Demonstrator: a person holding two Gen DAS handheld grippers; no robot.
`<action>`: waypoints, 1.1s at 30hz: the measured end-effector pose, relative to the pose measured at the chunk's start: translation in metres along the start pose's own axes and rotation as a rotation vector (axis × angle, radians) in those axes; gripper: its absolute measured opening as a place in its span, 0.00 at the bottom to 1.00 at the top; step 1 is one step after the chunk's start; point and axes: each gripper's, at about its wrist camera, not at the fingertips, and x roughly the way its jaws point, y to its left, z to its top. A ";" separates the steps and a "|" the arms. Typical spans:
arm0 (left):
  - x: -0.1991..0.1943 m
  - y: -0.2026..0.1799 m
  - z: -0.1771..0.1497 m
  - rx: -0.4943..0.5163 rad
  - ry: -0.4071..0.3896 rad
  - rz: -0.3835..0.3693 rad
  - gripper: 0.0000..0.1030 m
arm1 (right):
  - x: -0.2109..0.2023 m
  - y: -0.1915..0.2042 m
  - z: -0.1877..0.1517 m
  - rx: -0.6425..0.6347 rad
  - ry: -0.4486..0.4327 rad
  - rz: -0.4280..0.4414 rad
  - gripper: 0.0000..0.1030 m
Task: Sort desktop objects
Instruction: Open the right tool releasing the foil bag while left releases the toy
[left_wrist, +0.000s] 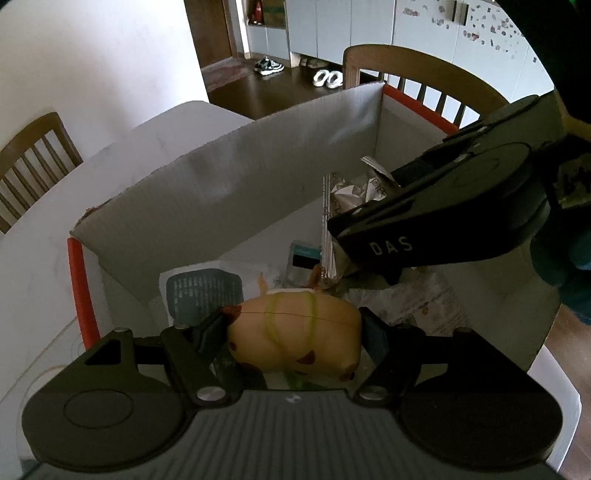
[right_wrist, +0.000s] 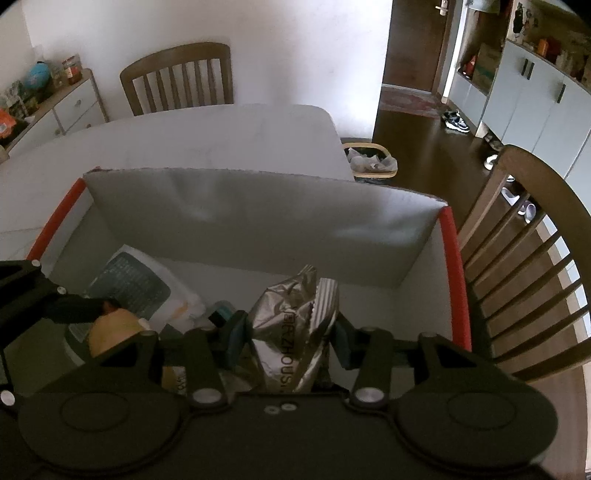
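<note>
— Between the left gripper's (left_wrist: 293, 328) fingers, what is held?

— A toy (left_wrist: 295, 332) is clamped there, cream with dark spots and green bands. Its long axis is laid across the gap, from one pad to the other.

— And below it?

— The box (left_wrist: 229, 177) floor is seen directly under and ahead of the tips, with a printed sheet (left_wrist: 203, 291) just beyond. The gripper is pitched steeply down into the box, so the toy is judged to need only a release.

— What is gripped on the right?

— A foil bag (right_wrist: 291, 332) is pinched at its middle by the right gripper (right_wrist: 290, 338), its long axis standing out along the fingers. That gripper is also angled down over the box, nearer the red-edged wall (right_wrist: 456, 280) on its right.

— Which is nearer the other?

— The toy is seen just to the left of the right gripper; the two tools are close but not touching.

— Risk?

— A clash may be expected if both are lowered together.
</note>
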 end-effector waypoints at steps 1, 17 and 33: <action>0.002 0.000 0.001 -0.001 0.008 -0.002 0.72 | 0.001 0.000 0.000 0.001 0.002 -0.001 0.46; -0.012 -0.005 0.001 -0.029 -0.023 0.010 0.82 | -0.020 -0.004 -0.004 0.002 -0.049 -0.018 0.63; -0.077 0.002 -0.019 -0.091 -0.179 0.004 0.90 | -0.084 0.003 -0.005 0.037 -0.168 -0.006 0.67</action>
